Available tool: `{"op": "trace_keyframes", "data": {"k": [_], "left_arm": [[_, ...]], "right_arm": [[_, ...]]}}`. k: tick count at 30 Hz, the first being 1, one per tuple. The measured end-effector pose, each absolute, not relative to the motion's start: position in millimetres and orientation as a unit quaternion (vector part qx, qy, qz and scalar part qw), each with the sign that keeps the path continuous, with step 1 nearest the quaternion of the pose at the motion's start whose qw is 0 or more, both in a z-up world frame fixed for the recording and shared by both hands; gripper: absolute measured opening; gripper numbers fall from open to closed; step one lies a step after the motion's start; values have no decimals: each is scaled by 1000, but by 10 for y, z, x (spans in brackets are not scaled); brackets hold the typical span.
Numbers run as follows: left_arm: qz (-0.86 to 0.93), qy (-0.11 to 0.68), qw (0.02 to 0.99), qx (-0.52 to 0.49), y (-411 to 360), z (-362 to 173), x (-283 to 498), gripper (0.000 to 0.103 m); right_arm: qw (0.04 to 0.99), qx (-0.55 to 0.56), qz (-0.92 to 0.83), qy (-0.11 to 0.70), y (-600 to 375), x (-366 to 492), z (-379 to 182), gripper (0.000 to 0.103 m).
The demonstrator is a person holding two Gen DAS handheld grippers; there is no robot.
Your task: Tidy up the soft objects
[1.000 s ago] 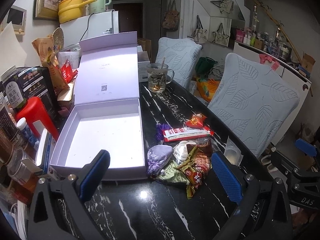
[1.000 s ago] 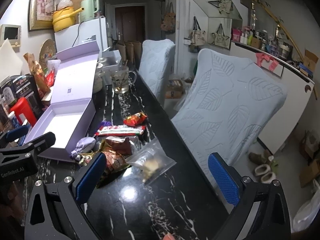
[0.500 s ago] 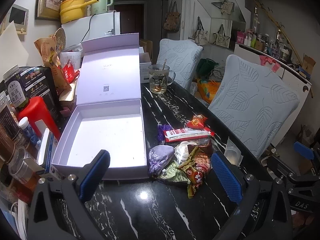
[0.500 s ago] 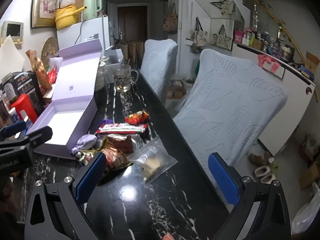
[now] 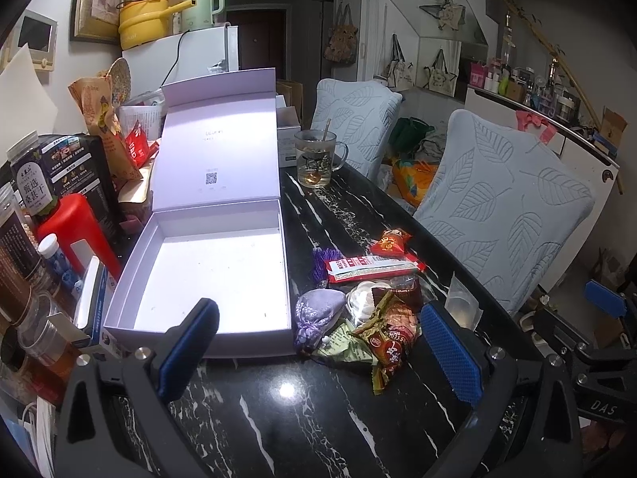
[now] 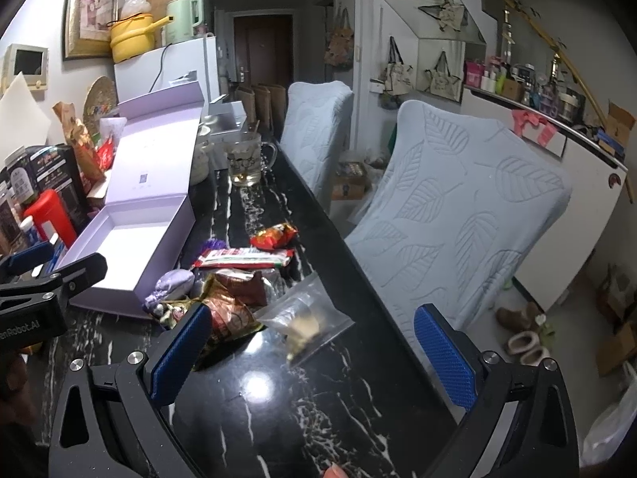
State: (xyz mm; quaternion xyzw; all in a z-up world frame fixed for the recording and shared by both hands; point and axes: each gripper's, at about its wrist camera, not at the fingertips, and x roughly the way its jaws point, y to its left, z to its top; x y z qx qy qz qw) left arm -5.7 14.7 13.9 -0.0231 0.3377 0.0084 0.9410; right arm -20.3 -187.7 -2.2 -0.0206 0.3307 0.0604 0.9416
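Note:
An open, empty lavender box (image 5: 211, 279) with its lid upright lies on the black marble table (image 5: 302, 410); it also shows in the right wrist view (image 6: 119, 251). Right of it lies a pile of soft things: a purple sachet (image 5: 316, 310), snack packets (image 5: 392, 328), a long red-and-white bar (image 5: 372, 267), a red packet (image 5: 392, 237) and a clear bag (image 6: 306, 314). My left gripper (image 5: 318, 350) is open and empty, just short of the pile. My right gripper (image 6: 312, 354) is open and empty, near the clear bag.
A glass mug (image 5: 316, 159) stands behind the box. Jars, a red bottle (image 5: 77, 231) and bags crowd the table's left side. Two grey leaf-patterned chairs (image 5: 501, 207) stand along the right edge. A white fridge (image 5: 179, 59) stands at the back.
Both grippers have drifted slightly, the view shifting a little toward the box and pile. Nothing on the table has moved; both stay open.

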Motion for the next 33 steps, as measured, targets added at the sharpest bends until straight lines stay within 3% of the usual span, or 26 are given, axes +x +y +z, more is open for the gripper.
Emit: {"op": "trace_keyframes", "data": {"k": [33], "left_arm": [[-4,362,932,-11,-194,-152,-291,103]], "right_arm": [[938,-3,79,339,-2119,-419,-281,103]]}}
